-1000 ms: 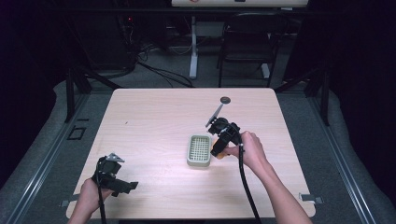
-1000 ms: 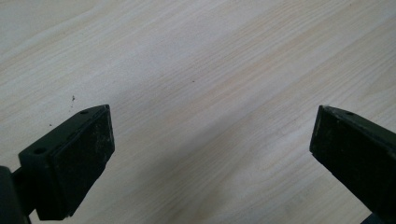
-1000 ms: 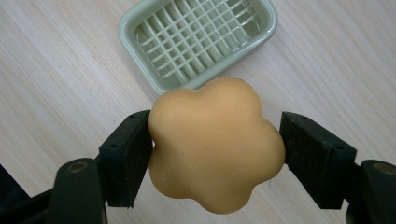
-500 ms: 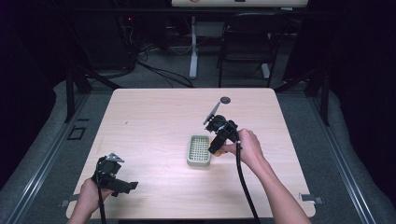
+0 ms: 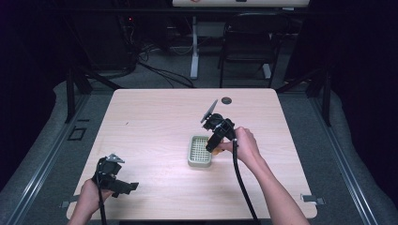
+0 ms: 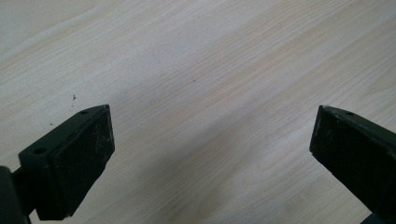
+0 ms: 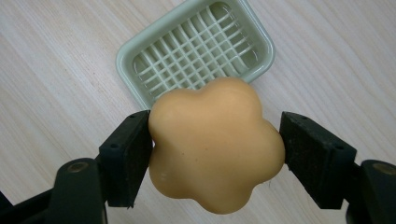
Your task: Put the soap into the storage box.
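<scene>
Orange flower-shaped soap (image 7: 216,147), lifted above a pale green slotted soap dish (image 7: 194,51) lying flat right of table centre.

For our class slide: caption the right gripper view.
Right gripper clamps a flower-shaped orange soap above a green soap dish.

Blk chair (image 5: 246,35) behind table (image 5: 150,122) — floor cables (image 5: 159,70).

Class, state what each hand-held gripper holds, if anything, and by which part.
The right hand-held gripper clamps the orange flower-shaped soap by two opposite sides, above the green dish. The left hand-held gripper is open and holds nothing.
</scene>
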Tool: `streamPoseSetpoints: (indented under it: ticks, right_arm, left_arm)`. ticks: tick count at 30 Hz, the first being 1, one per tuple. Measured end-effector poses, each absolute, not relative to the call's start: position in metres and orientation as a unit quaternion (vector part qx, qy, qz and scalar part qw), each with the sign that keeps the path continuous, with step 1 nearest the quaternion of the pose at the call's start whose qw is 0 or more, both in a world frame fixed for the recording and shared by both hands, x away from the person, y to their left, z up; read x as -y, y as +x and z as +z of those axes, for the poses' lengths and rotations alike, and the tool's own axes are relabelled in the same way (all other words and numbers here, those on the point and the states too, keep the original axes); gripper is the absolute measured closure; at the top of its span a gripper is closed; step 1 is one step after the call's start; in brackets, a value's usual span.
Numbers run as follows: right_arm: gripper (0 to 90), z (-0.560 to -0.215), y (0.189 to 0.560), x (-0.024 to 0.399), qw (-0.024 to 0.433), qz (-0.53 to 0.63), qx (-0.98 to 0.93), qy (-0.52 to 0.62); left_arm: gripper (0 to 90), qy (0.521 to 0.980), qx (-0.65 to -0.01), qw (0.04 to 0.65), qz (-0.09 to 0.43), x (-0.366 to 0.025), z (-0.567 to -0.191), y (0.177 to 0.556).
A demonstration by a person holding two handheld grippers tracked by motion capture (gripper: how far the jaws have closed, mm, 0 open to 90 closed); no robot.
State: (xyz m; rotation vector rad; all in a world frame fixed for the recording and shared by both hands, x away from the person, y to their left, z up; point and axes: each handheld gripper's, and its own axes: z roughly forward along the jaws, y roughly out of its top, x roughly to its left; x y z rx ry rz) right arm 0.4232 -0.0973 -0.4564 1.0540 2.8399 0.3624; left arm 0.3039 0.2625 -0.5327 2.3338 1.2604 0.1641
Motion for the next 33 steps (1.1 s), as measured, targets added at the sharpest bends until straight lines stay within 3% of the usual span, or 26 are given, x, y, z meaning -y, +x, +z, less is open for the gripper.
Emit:
streamPoseSetpoints:
  ticks: [33]
  right_arm:
    - [26.9,-0.487,0.443,0.057,0.022,0.119,-0.933,0.34]
  left_arm:
    - [0.1,0.852,-0.462,0.24,0.058,-0.263,-0.533,0.304]
